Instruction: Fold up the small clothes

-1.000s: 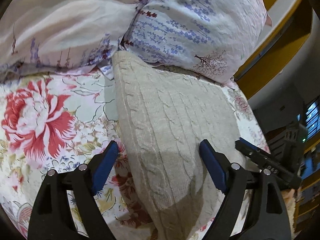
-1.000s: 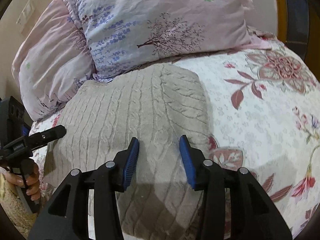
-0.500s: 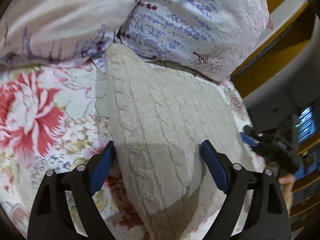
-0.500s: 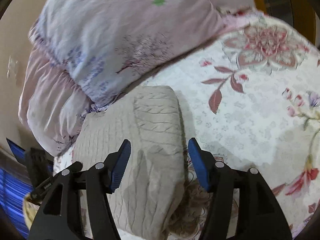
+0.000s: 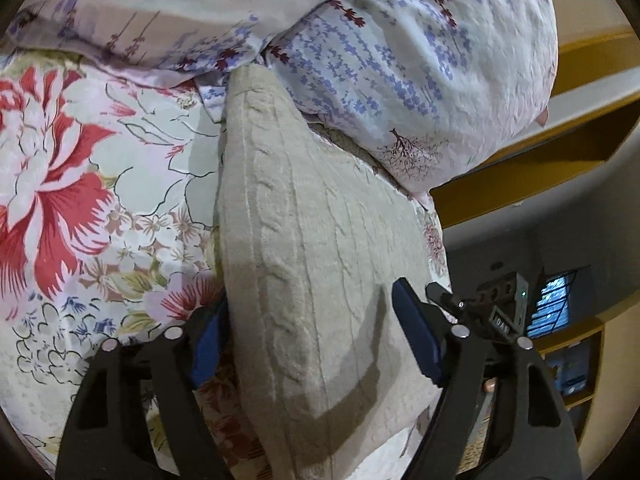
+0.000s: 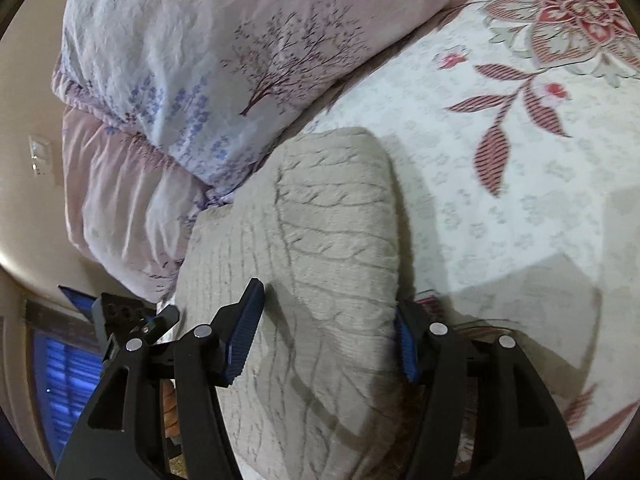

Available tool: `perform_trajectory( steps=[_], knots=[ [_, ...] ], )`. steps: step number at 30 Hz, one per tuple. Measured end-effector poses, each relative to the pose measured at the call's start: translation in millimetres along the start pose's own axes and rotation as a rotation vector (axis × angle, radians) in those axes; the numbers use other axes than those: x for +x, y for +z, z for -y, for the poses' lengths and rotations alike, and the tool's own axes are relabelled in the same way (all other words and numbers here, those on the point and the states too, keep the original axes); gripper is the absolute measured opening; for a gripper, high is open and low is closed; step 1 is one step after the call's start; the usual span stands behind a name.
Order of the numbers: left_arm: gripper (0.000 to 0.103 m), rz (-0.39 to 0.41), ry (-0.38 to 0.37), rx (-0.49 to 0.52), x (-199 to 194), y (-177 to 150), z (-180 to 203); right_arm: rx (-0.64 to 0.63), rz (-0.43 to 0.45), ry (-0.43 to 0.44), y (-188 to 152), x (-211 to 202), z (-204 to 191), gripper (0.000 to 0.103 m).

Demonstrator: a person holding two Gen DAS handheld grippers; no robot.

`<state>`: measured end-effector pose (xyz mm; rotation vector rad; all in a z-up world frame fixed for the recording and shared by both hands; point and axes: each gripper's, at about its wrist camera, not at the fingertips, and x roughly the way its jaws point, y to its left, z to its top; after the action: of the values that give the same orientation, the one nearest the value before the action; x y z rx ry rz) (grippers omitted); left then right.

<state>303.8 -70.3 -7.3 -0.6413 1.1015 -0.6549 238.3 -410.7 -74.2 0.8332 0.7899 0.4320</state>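
Right tool [image 6: 324,332] with its blue-padded fingers [image 6: 244,336] spread wide, one on each side of a folded beige cable-knit sweater [image 6: 320,248]. The left pad lies over the knit; the right pad sits at the fold's right edge, partly hidden behind it. Sweater lies on a bed [image 6: 500,200] with a cream sheet printed in red leaves and flowers. Its far end is close under a pale pillow [image 6: 224,52] with a tree print. The other tool [image 6: 132,320] shows at lower left, beside the sweater's left edge.
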Motion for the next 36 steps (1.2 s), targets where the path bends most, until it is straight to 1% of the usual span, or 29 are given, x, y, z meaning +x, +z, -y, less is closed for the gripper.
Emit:
perform_trajectory(
  steps=[2, 4, 5, 7, 10, 14, 18, 20, 21, 25, 28, 29, 31, 32, 33, 34, 35, 36],
  knots=[
    [0.067, 0.002, -0.007, -0.008, -0.2, -0.6, -1.8, -0.005, -0.009, 0.019, -1.2, 6.3, -2.1, 0.054],
    [0.059, 0.004, -0.016, -0.019, -1.1, -1.4, -4.1, -0.013, -0.014, 0.019, -2.7, 9.4, -3.2, 0.041],
    [0.056, 0.006, -0.022, -0.025, -4.1, -3.7, -6.8, -0.008, -0.01, 0.032, -4.1, 10.2, -3.1, 0.039],
    [0.045, 0.015, -0.032, -0.026, -8.4, -4.7, -8.1, -0.008, 0.004, 0.057, -5.7, 6.9, -3.4, 0.033],
    [0.039, 0.021, -0.059, -0.01, -16.1, -5.6, -5.2, -0.019, 0.033, 0.082, -9.7, -2.2, -10.9, 0.03],
    [0.037, 0.024, -0.086, 0.019, -32.5, -9.3, 2.8, -0.058, 0.064, 0.107, -19.2, -13.9, -32.7, 0.029],
    [0.037, 0.032, -0.082, 0.043, -62.9, -16.9, 1.4, -0.116, 0.072, 0.104, -38.5, -20.3, -58.3, 0.028],
    [0.037, 0.037, -0.074, 0.049, -79.2, -20.5, -3.7, -0.158, 0.075, 0.105, -47.9, -15.8, -73.9, 0.028],
    [0.037, 0.046, -0.065, 0.053, -93.0, -23.3, -8.3, -0.185, 0.076, 0.104, -53.6, -11.2, -84.2, 0.028],
    [0.038, 0.075, -0.027, 0.063, -125.7, -26.1, -22.4, -0.283, 0.084, 0.081, -71.4, 4.9, -113.6, 0.028],
    [0.038, 0.094, 0.024, 0.067, -146.7, -24.9, -38.9, -0.354, 0.091, 0.037, -84.6, 26.9, -133.4, 0.027],
    [0.039, 0.098, 0.044, 0.047, -149.6, -24.3, -47.5, -0.369, 0.079, 0.019, -88.2, 34.2, -134.8, 0.027],
    [0.041, 0.092, 0.089, 0.003, -149.9, -24.3, -66.7, -0.352, 0.017, -0.037, -90.8, 60.2, -133.0, 0.028],
    [0.042, 0.086, 0.117, -0.019, -147.3, -24.6, -77.0, -0.345, 0.011, -0.061, -90.8, 66.3, -130.6, 0.028],
    [0.045, 0.081, 0.115, -0.055, -143.9, -25.6, -90.3, -0.334, 0.003, -0.068, -89.1, 72.2, -126.9, 0.031],
    [0.048, 0.086, 0.097, -0.076, -142.2, -27.0, -96.6, -0.32, -0.003, -0.056, -86.8, 72.5, -123.6, 0.033],
    [0.048, 0.096, 0.082, -0.084, -142.4, -28.4, -99.8, -0.299, -0.012, -0.042, -84.4, 72.0, -120.7, 0.035],
    [0.052, 0.105, 0.087, -0.075, -143.0, -29.2, -98.9, -0.276, -0.024, -0.028, -81.0, 70.7, -117.1, 0.037]
  ],
)
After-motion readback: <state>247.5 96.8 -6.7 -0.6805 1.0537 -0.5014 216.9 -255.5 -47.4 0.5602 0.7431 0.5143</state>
